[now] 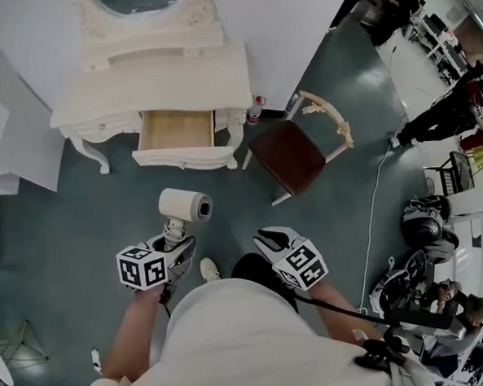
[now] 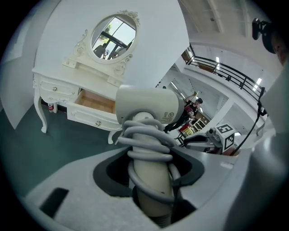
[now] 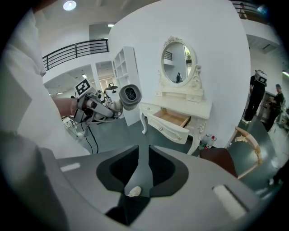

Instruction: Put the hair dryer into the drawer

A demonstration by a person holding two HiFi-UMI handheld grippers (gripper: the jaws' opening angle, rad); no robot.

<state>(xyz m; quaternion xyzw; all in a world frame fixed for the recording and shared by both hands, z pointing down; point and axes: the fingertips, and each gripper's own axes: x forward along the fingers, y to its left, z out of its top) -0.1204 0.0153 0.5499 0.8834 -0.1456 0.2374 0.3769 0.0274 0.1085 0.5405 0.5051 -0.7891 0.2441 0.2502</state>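
The hair dryer [image 1: 185, 205] is held up over the dull grey-green floor [image 1: 56, 232], on the near side of the open drawer [image 1: 176, 131] and well apart from it. It is smooth cream plastic with a short round barrel and a straight cylindrical handle. A thick grey cord [image 2: 145, 135] is wound round the handle in several loops. In the head view the barrel lies across the scene from left to right, with its dark round end facing right. The handle runs back from it into the left tongs [image 1: 175, 233], which grip the handle over the cord.

The right tongs [image 1: 269, 239] are closed on nothing, with their tips together, and are just right of the left pair.

The drawer is pulled out of a cream dressing table [image 1: 154, 91] with curved legs and carved trim, and its bare pale-wood bottom shows. Above the tabletop stands an oval mirror [image 2: 113, 36] in an ornate frame.

A chair [image 1: 288, 157] with a dark red-brown seat and a pale frame stands at an angle to the right of the table. A small red-capped bottle [image 1: 257, 110] stands by the table's right leg. Far right, people stand among desks and equipment.
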